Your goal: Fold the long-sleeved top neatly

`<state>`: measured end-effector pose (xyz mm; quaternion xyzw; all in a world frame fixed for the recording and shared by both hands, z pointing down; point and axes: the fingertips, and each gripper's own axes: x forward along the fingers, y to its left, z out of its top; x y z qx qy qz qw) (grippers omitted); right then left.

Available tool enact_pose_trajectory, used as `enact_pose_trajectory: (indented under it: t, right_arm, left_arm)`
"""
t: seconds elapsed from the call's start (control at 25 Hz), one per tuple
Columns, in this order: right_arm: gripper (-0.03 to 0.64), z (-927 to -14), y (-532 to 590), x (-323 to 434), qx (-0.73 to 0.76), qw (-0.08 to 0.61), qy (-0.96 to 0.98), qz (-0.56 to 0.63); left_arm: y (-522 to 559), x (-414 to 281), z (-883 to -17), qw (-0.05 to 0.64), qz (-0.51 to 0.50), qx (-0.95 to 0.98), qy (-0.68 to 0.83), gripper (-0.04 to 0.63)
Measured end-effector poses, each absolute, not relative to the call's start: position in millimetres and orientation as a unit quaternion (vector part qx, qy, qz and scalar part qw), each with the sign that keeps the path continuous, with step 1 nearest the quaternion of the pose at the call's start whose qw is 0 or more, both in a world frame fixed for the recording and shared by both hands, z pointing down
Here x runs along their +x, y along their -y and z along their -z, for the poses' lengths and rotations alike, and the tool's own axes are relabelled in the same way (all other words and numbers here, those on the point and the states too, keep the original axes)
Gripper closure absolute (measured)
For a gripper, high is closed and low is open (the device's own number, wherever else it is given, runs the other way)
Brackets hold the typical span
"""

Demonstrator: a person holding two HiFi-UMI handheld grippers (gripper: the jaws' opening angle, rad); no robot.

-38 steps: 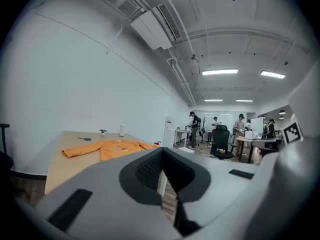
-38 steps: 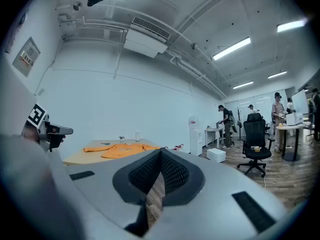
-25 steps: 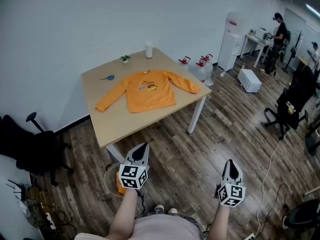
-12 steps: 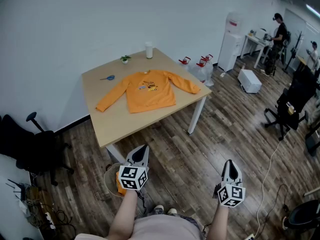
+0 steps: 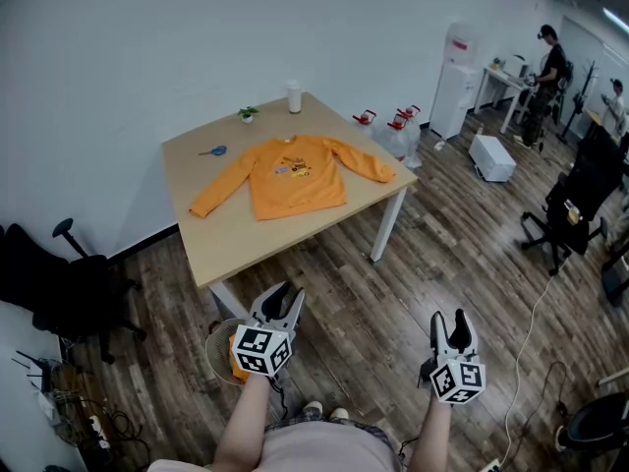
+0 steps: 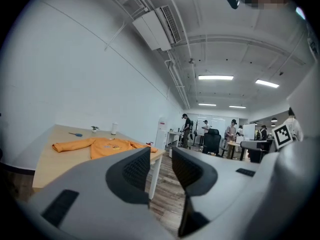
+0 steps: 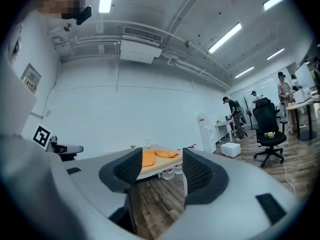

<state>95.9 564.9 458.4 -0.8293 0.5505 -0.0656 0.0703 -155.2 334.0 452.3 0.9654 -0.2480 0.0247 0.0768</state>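
Orange and spread flat, the long-sleeved top lies in the middle of the wooden surface. Its collar points toward the white wall and its hem toward the person, with the long axis running sleeve to sleeve. Well apart from it, over the floor, the left tool and right tool have just been opening their jaws, with nothing between them.

The long-sleeved top lies spread flat on the desk, toward its far side. Behind it, near the wall, stand a cup and a small plant. A water dispenser stands right of the desk.
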Motion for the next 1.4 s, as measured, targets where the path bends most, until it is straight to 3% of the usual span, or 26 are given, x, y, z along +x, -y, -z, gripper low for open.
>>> enact_pose_trajectory:
  t: [0.2,0.28,0.36,0.56,1.4]
  right_arm:
    - [0.216,-451,-563,99,-0.833,0.077,-0.546,0.047]
    - [0.145,-453,-561,100,-0.832,0.086,-0.545,0.052]
    - [0.122,-457,-557,100,-0.830,0.088,-0.547,0.058]
    - [0.089,-459,-543,99,-0.827,0.089,-0.551,0.064]
    - [0.087,-471,-458,83,-0.810,0.085,-0.576,0.072]
  left_arm:
    - [-332,-162,-448,0.085,-0.002,0.966,0.243,0.272]
    - [-329,-166,-450,0.090,0.004,0.964,0.249,0.216]
    - [-327,-168,-454,0.086,-0.002,0.963,0.254,0.176]
    - [-319,-170,-456,0.079,-0.009,0.962,0.260,0.149]
    - [-260,-176,-471,0.079,-0.018,0.959,0.270,0.149]
